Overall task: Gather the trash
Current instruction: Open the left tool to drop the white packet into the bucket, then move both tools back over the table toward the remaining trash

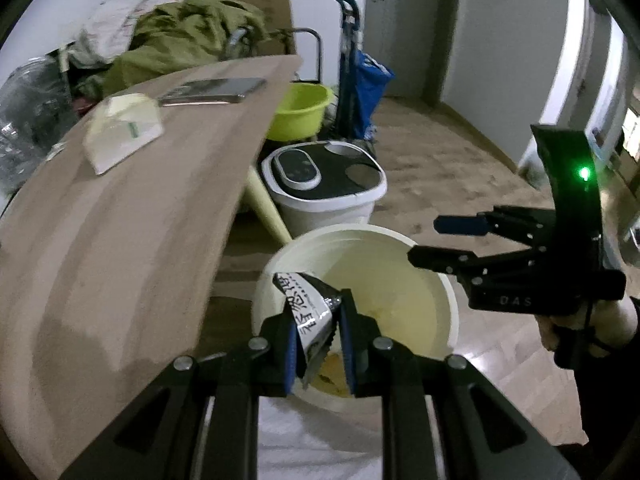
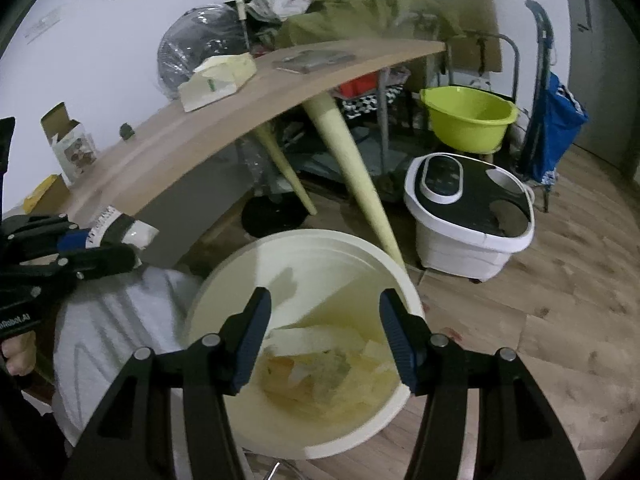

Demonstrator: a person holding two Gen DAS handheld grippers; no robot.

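Left gripper (image 1: 318, 338) jaws clamped on a black-and-white wrapper (image 1: 310, 312), pinched between the blue pads, wrapper sticking out past the fingertips and hanging over the near rim of the white bin (image 1: 448, 292). Bin sits directly ahead of and below both sets of jaws, on the wood floor beside the table (image 1: 120, 220). Right gripper (image 2: 325, 338) jaws apart, nothing between them, aimed down into the bin mouth; paper scraps and yellowish trash (image 2: 320, 364) lie at the bin bottom straight below the gap. From the left wrist view the right gripper shows at the far right, over the bin's right rim, held by a hand (image 1: 560, 322). From the right wrist view the left gripper shows at the far left with the wrapper's serrated edge poking from its tips. Beyond the jaws on the tabletop: a tissue pack (image 1: 120, 132) and a phone (image 1: 212, 90). Past the bin: a white-and-black foot bath (image 2: 472, 220) and a green basin (image 2: 468, 118).
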